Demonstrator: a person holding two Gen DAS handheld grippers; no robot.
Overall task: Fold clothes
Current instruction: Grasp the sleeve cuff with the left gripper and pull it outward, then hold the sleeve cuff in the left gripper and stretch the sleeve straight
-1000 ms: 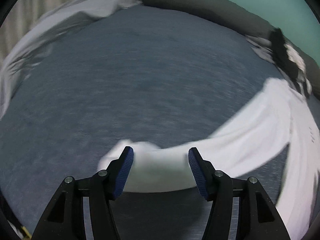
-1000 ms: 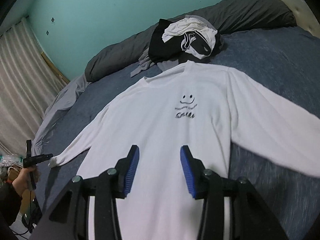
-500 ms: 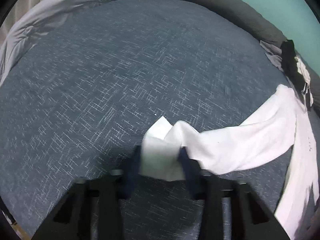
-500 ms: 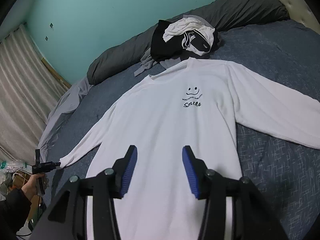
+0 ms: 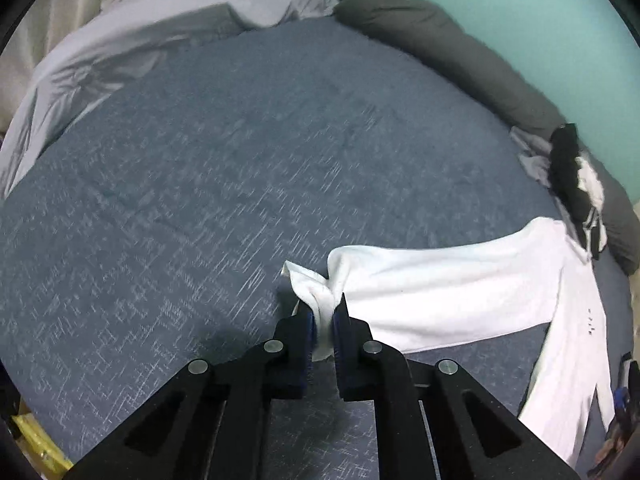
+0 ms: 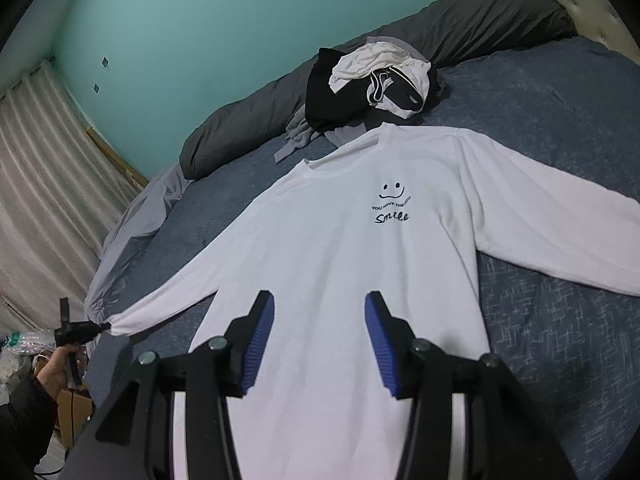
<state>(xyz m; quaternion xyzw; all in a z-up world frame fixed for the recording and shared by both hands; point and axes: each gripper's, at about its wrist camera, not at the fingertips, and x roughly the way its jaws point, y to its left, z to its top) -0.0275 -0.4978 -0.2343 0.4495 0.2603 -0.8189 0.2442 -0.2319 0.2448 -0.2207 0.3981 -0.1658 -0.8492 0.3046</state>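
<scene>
left gripper [image 5: 323, 322]: black frame, blue pads, silver screws | right gripper [image 6: 320, 336]: same | sleeve [image 6: 22, 404]: dark

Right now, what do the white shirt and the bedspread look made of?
White shirt: soft matte knit, probably cotton; its cuff bunches where the left gripper is closing on it. Bedspread: blue woven cloth with pale crosshatch threads, matte, fibre unclear.

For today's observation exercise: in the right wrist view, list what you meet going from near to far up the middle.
right gripper → white shirt → smile print → pile of clothes → grey duvet → teal wall
</scene>
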